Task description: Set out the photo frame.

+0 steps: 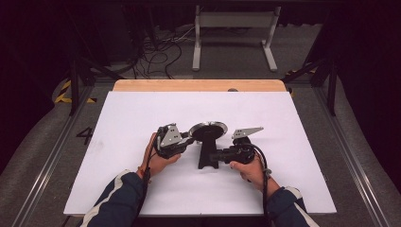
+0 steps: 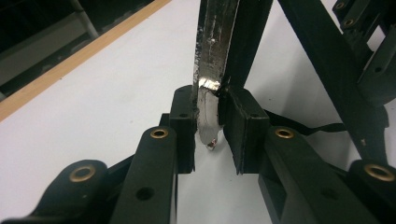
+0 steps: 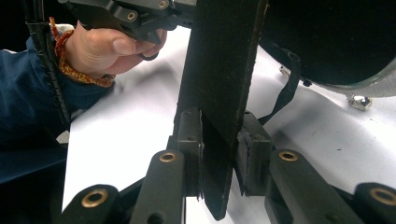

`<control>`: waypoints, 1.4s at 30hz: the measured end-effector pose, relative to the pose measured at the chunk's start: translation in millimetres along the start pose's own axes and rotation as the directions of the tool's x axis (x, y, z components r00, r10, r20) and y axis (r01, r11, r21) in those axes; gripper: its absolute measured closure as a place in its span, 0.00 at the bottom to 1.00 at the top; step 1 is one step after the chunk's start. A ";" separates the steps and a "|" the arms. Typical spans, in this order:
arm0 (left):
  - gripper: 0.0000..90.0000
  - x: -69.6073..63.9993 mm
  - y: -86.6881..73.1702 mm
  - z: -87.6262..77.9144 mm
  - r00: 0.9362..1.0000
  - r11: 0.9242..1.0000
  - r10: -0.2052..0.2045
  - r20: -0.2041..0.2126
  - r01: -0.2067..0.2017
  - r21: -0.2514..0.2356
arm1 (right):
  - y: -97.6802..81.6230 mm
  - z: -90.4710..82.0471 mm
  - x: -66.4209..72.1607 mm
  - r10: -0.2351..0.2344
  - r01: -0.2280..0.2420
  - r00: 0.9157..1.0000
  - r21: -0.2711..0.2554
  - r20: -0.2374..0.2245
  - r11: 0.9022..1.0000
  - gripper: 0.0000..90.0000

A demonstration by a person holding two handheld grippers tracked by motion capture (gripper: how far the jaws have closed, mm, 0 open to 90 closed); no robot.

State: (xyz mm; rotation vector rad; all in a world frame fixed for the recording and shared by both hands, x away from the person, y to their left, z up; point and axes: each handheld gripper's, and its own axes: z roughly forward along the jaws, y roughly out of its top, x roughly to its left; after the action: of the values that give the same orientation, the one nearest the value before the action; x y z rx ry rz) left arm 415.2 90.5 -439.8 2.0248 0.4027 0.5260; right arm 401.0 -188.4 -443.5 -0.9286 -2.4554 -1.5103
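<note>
One black stand (image 1: 208, 158) w/ round dish (image 1: 208, 130) is standing upright, dish facing up. Left gripper (image 1: 188, 140) is clamping the dish rim; right gripper (image 1: 213, 156) is clamping the stand's post.

The person is wearing dark blue sleeves (image 1: 118, 201) with white stripes and an orange-red braided wristband (image 3: 70, 70). Both grippers are showing black jaws with brass-coloured rivets (image 2: 159, 133), grey three-cornered plates (image 1: 247, 131) and black trailing cables (image 1: 263, 163).
</note>
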 end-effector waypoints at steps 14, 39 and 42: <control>0.82 -2.4 0.0 1.3 0.999 1.000 0.029 -0.031 -0.029 0.011 | -0.2 0.6 0.9 -0.015 0.015 0.999 0.008 0.038 1.000 0.82; 0.83 -1.8 -2.0 0.6 1.000 1.000 0.020 -0.004 -0.020 0.010 | -2.3 3.6 2.7 -0.034 0.032 0.998 0.038 0.055 0.999 0.82; 0.83 -1.9 -2.0 0.5 1.000 1.000 0.021 -0.002 -0.021 0.011 | -2.6 4.0 2.7 -0.035 0.033 0.998 0.038 0.054 0.999 0.82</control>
State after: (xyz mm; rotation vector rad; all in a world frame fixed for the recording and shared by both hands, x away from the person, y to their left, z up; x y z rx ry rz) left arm 413.7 90.1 -442.2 2.0407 0.3866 0.5396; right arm 398.2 -184.7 -446.4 -0.9386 -2.5404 -1.4627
